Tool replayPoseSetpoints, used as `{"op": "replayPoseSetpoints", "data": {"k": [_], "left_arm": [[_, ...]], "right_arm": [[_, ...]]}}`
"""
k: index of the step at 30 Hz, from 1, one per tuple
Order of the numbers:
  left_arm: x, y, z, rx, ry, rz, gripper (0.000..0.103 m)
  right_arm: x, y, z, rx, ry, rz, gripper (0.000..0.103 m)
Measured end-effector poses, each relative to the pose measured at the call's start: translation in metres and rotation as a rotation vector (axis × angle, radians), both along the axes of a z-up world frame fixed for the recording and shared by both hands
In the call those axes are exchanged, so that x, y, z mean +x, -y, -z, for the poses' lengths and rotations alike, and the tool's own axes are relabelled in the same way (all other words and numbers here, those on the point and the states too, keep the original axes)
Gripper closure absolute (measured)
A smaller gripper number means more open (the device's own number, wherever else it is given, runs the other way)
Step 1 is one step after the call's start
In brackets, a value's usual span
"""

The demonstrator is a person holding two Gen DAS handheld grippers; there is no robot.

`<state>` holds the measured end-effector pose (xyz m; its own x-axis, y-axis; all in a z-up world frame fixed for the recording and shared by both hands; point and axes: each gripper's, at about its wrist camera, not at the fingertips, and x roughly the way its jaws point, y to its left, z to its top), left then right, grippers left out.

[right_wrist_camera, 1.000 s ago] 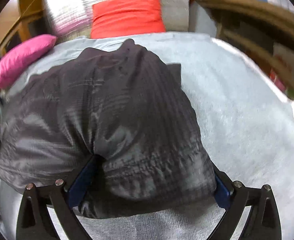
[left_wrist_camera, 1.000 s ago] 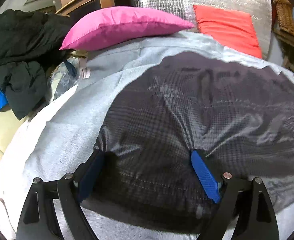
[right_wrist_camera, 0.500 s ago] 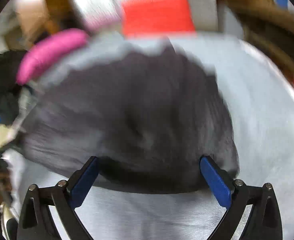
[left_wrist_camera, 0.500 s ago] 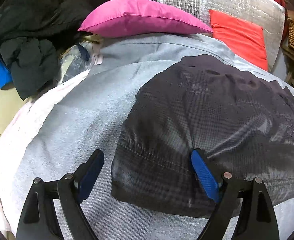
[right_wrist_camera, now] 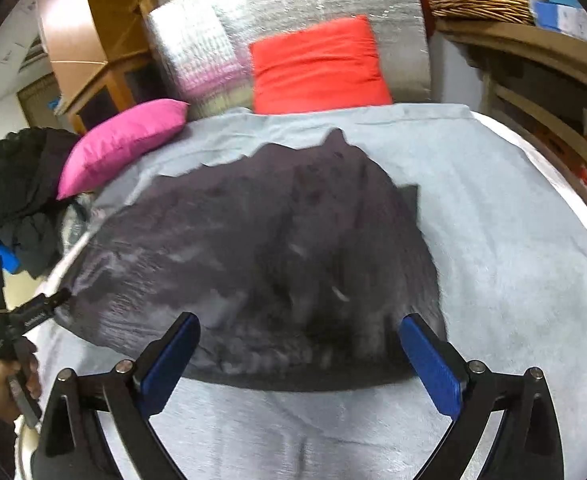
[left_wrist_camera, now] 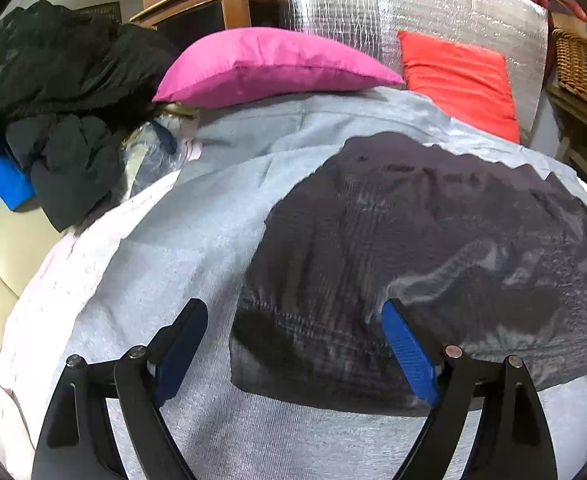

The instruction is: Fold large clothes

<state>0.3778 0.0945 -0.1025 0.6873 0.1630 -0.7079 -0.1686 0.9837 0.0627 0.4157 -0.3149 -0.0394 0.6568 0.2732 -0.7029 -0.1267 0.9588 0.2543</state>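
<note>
Dark garment (left_wrist_camera: 433, 248) flat on bed (left_wrist_camera: 181, 248) — both jaws wide, empty.
Left hand-held gripper (left_wrist_camera: 293, 344) faces its left edge; right hand-held gripper (right_wrist_camera: 299, 356) mid-hem — long axis crosswise.

The left gripper (left_wrist_camera: 293, 344) hovers with its jaws wide apart over the near left corner of the dark garment (left_wrist_camera: 433, 264), gripping nothing. The garment lies on a grey sheet (left_wrist_camera: 181, 248) (pink pillow (left_wrist_camera: 269, 66) and red cushion (left_wrist_camera: 461, 80) at the far end), with a black clothes heap (left_wrist_camera: 53, 104) far left.
</note>
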Motion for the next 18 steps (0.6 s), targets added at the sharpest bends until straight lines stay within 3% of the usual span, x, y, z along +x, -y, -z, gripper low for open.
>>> {"op": "replayPoseSetpoints", "data": {"k": [8,14,16,17,18], "left_arm": [[0.035,0.002,-0.016,0.008,0.011,0.05,0.014],[0.118,0.008,-0.03,-0.081,-0.042,0.228,0.014],[0.157,0.011,-0.023,-0.083,-0.099,0.276,0.014],[0.173,0.011,-0.017,-0.082,-0.133,0.283,0.014],[0.188,0.011,-0.01,-0.076,-0.164,0.281,0.014]], "right_arm": [[0.055,0.011,-0.012,0.053,-0.013,-0.006,0.002],[0.13,0.037,-0.016,0.071,-0.074,-0.001,0.002],[0.161,0.042,-0.014,0.061,-0.096,-0.005,0.003],[0.177,0.044,-0.011,0.055,-0.11,-0.001,0.004],[0.192,0.045,-0.008,0.047,-0.124,-0.002,0.012]]}}
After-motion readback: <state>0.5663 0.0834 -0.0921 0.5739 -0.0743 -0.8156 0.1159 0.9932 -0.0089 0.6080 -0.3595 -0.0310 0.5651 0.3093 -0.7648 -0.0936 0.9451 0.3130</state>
